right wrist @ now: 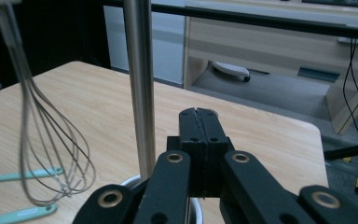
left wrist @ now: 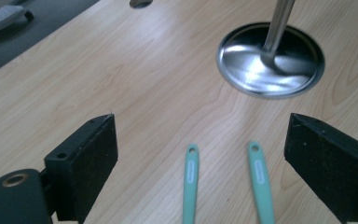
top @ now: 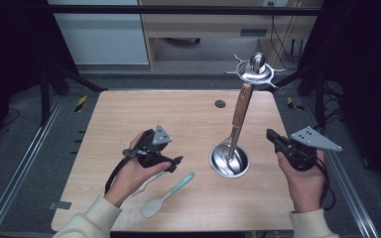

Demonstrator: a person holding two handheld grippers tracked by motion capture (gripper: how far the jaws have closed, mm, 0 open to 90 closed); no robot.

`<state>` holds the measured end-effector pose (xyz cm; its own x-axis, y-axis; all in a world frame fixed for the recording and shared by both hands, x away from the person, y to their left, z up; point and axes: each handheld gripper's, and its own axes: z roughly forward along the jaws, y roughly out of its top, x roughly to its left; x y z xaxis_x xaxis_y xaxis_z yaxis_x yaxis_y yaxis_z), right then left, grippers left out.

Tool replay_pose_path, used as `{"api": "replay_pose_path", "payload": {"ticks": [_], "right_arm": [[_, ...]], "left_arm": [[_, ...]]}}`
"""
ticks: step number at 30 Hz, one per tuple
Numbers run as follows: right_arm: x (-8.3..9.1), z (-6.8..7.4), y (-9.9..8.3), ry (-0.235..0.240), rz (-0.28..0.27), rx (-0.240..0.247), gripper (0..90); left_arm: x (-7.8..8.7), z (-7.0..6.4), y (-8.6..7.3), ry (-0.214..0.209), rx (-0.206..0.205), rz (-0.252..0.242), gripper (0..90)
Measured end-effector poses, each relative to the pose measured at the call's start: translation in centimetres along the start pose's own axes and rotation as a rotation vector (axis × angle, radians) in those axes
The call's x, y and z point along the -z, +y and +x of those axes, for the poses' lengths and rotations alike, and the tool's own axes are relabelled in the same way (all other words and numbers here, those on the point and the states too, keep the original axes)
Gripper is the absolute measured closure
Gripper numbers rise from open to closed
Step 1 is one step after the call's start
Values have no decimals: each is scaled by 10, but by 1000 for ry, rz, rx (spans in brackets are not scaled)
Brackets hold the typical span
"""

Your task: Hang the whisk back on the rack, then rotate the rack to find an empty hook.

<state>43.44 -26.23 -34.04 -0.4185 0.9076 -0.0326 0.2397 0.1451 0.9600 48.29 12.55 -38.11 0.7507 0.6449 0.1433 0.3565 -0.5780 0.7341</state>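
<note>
Left gripper (left wrist: 200, 163): jaws wide apart, nothing between the pads, held low over the table (top: 129, 114) near its front left corner. Two mint-green utensil handles (left wrist: 190, 179) lying side by side on the wood just ahead, between the jaws. Right gripper (right wrist: 199, 122): jaws pressed together, empty, near the right edge. Steel stand (top: 229, 161): round base mid-table toward the right, upright pole, whisk (right wrist: 46, 154) hanging beside it.

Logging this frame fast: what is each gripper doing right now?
Left gripper: open, holding nothing, above two teal handles.
Right gripper: closed, fingers together, holding nothing.
</note>
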Motion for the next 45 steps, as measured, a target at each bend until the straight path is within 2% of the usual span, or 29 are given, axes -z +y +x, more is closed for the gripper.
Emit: {"api": "replay_pose_path", "payload": {"ticks": [4,5,6,8,9,10,12,17,19,20,24,26,31,41,45], "right_arm": [[2,-1,12,5,-15,4,900],[3,-2,18,10,-23,-1,900],[3,-2,18,10,-23,-1,900],[6,-3,30,18,-43,-6,900],[8,-3,34,20,-47,-5,900],[8,-3,34,20,-47,-5,900],[11,-3,48,24,-67,2,900],[14,-3,66,37,-91,5,900],[16,-2,77,48,-105,6,900],[16,-2,77,48,-105,6,900],[20,0,95,53,-135,23,900],[21,0,97,55,-142,24,900],[25,-4,110,64,-174,0,900],[24,-4,120,80,-213,-16,900],[23,-2,120,90,-222,-6,900]], "left_arm": [[1,4,-20,16,18,9,91],[2,8,-32,26,38,12,89],[2,8,-32,26,38,12,87],[3,13,-45,48,55,18,87],[4,18,-57,77,69,25,85],[4,18,-57,77,69,25,86],[6,24,-69,87,78,30,86],[12,35,-94,113,104,31,83],[14,38,-102,131,103,34,80],[15,39,-106,138,99,40,80],[19,45,-123,158,131,9,80],[21,49,-128,164,156,-5,81],[28,50,-134,177,167,-21,81],[31,49,-136,174,170,-18,80],[30,48,-137,171,172,-18,80]]}}
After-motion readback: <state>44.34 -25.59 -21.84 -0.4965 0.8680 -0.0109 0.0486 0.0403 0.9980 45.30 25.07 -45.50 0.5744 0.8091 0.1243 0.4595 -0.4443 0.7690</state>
